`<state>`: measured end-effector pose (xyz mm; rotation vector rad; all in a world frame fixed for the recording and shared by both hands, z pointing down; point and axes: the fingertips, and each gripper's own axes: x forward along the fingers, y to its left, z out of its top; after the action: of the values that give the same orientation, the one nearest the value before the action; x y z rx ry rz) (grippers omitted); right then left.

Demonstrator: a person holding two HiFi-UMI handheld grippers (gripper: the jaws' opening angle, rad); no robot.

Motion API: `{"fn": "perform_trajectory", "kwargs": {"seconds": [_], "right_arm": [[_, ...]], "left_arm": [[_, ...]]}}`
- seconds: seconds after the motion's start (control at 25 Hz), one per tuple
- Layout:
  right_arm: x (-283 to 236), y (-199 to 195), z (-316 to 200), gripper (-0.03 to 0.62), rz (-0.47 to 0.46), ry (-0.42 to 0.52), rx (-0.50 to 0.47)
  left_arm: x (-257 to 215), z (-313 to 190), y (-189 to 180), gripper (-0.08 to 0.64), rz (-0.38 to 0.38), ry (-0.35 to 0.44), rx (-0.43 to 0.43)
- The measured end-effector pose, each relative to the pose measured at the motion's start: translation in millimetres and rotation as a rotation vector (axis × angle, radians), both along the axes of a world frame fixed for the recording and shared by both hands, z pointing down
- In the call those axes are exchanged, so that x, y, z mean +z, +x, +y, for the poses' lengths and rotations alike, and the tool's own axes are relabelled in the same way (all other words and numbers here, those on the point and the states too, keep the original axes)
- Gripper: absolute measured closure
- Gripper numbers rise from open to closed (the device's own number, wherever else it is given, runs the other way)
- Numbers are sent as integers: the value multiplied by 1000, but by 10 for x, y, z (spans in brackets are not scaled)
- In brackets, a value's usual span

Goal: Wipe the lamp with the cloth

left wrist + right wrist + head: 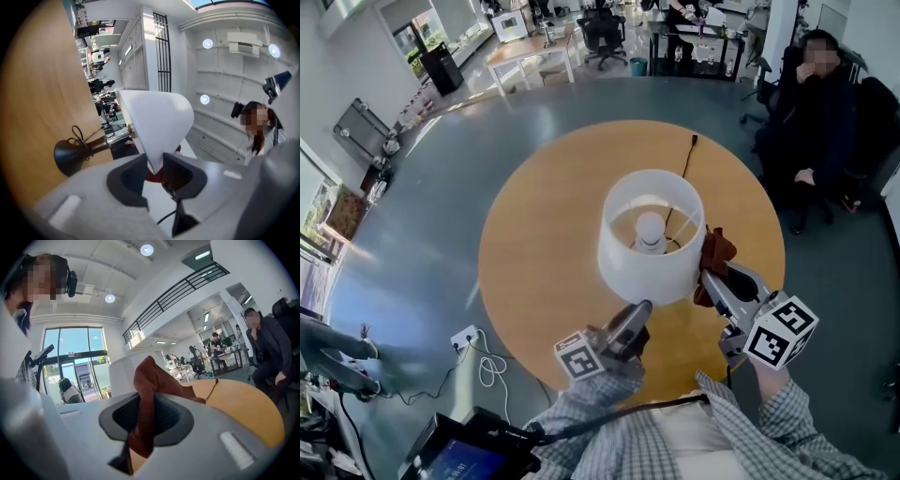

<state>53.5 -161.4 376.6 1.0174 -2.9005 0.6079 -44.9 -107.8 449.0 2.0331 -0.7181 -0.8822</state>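
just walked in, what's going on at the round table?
A person with a gripper in each hand works on a lamp on the wooden table. The left gripper pinches the lampshade at its lower rim. The right gripper clamps a rust-brown cloth beside the lampshade's right side; contact can't be told.

**Inspector A:** The table (534, 244) is presenting as smooth, matt wood. Lampshade (649, 246)?

**Inspector B:** Reading white, matt, faintly translucent. The lamp base (70, 157) is showing dark with a slight sheen.

**Inspector A:** Cloth (145, 394)?

**Inspector B:** Appearing as soft, creased reddish-brown fabric. The left gripper (153, 164) and right gripper (147, 411) are showing matt grey plastic shells.
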Motion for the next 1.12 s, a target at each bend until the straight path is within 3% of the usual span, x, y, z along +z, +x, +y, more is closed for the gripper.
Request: {"fn": "perform_trajectory", "kwargs": {"seconds": [0.12,0.24,0.6,0.76,1.12], "right_arm": [[224,25,88,526,23,-50,8],[213,34,130,525,32,-41,20],[-746,-292,303,525,50,257,-45],[-945,-486,367,525,112,371,-85],[-437,-885,661,526,290,393,-223]], "left_arm": [[9,12,-6,458,0,0,2],[14,16,2,459,0,0,4],[9,14,1,460,-2,3,10],[4,1,3,461,-5,5,12],[-9,-30,19,463,-10,8,9]]}}
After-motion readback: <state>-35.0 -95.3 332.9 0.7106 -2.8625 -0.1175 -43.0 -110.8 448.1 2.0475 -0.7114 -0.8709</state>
